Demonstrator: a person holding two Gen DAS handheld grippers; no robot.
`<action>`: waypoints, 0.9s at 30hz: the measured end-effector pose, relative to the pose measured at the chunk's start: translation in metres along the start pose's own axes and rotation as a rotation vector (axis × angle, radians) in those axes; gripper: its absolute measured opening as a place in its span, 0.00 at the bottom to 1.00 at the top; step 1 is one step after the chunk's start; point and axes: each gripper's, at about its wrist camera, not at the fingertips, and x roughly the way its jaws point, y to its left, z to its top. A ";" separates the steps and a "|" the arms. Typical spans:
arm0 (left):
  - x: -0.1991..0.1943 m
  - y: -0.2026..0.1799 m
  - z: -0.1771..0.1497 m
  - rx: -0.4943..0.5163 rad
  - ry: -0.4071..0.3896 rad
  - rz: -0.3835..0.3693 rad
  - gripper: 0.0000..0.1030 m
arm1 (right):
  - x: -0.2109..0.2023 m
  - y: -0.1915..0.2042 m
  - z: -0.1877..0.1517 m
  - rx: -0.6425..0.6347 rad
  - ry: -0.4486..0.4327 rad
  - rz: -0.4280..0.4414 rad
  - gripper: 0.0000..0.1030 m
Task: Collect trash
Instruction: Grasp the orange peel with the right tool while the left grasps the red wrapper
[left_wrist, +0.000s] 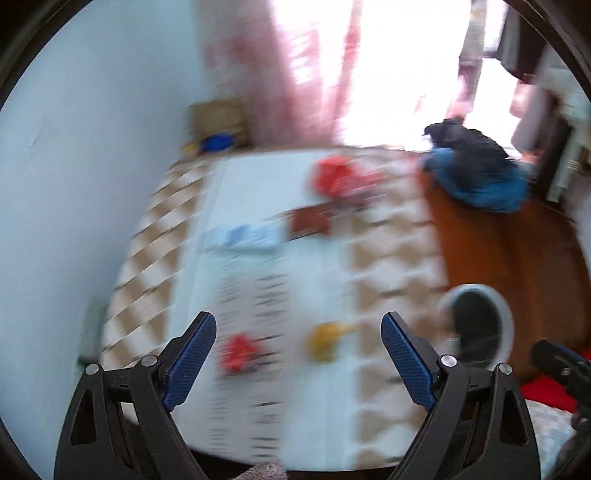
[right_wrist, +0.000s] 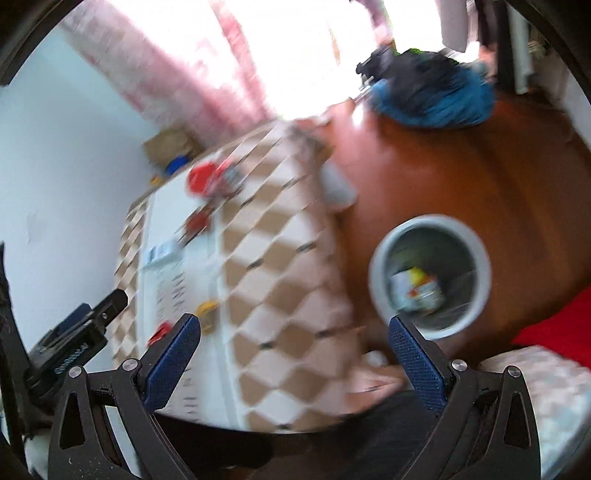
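Both views are being smeared by motion blur, so small details are being lost.

Nearest in the left wrist view, the left gripper (left_wrist: 298, 332) is being held released, its two blue-padded fingers (left_wrist: 192, 360) spread wide with nothing between them, angled down over the table (left_wrist: 391, 266). Between the fingers, in the lower centre of the frame, two small pieces of trash are being seen on a white printed sheet (left_wrist: 266, 266): one red scrap (left_wrist: 240, 352) and one yellow scrap (left_wrist: 327, 339), lying apart. What they are cannot be told. Further up, one dark red packet (left_wrist: 310, 221) and one pale blue item (left_wrist: 243, 236) are being seen, and beyond them one larger red wrapper (left_wrist: 340, 177). At the lower right, one round grey bin (left_wrist: 508, 325) is standing on the brown floor (left_wrist: 517, 240) beside the table, partly hidden by the right finger.

In the right wrist view, the right gripper (right_wrist: 293, 343) is likewise being held released and empty, tilted over the table edge and the bin (right_wrist: 376, 266). Inside the bin, one white item with coloured print (right_wrist: 415, 290) is lying; its print is not readable. The left gripper's body (right_wrist: 74, 343) is being cut off at the lower left.

Farthest off, one blue and black heap of cloth (left_wrist: 476, 170) and one pink curtain (left_wrist: 291, 74) are being shown, washed out by window light.
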 end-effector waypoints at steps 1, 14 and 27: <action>0.012 0.020 -0.006 -0.024 0.023 0.033 0.89 | 0.022 0.017 -0.006 -0.010 0.035 0.017 1.00; 0.126 0.164 -0.083 -0.195 0.259 0.229 0.89 | 0.199 0.113 -0.031 0.021 0.235 0.047 0.64; 0.073 0.112 -0.069 -0.151 0.152 -0.063 0.89 | 0.185 0.113 -0.037 -0.158 0.187 -0.063 0.11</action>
